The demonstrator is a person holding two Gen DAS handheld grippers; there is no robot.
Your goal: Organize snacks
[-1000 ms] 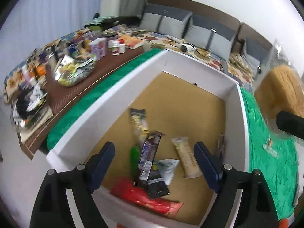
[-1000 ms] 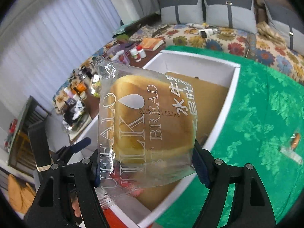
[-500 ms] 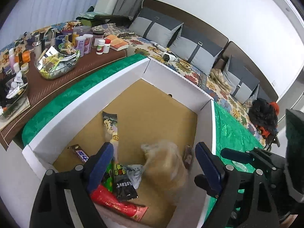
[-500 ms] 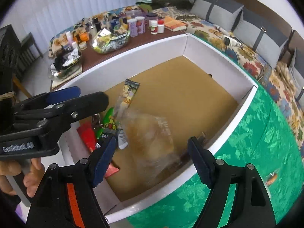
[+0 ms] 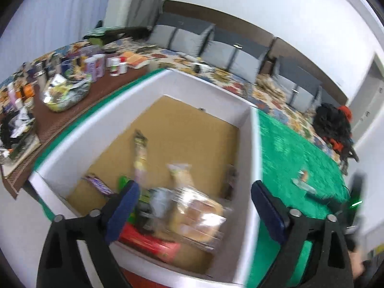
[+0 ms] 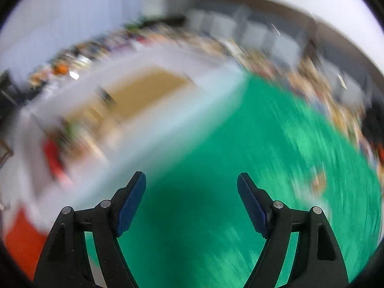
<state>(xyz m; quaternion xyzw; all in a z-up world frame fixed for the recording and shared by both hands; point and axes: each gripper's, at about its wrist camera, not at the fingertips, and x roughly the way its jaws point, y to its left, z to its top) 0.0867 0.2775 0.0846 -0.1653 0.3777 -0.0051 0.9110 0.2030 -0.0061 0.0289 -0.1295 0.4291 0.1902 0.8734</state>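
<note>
Bread in a clear wrapper (image 5: 199, 218) lies inside the white cardboard box (image 5: 254, 148), at the near right of its brown floor, resting among other snacks: a red packet (image 5: 153, 242) at the near wall, a pale bar in clear wrap (image 5: 181, 175) just behind the bread, a dark-and-yellow stick pack (image 5: 140, 148) farther in, a purple-and-white bar (image 5: 98, 183) to the left, and a green packet (image 5: 123, 182) beside it. A dark wrapper (image 5: 230, 180) sits against the box's right wall. The left claw (image 5: 194, 206) hangs above the near end of the box, its blue-padded jaws spread wide and holding nothing. The right claw (image 6: 192, 201) is likewise spread apart and empty, hovering over the green cloth (image 6: 240, 168) that covers the bench to the right of the box; its view is heavily motion-blurred, so the box (image 6: 148, 110) shows only as a white-and-tan smear at upper left. One small wrapped snack (image 5: 302, 180) lies on the green cloth (image 5: 292, 148) well apart from the box. Beyond the box's left side a brown side surface (image 5: 55, 120) carries bottles and jars (image 5: 96, 64) and a clear bowl of clutter (image 5: 66, 93). A bed with a floral cover (image 5: 216, 72) and grey pillows (image 5: 230, 52) runs along the far wall, with a black bag (image 5: 333, 124) at right.
</note>
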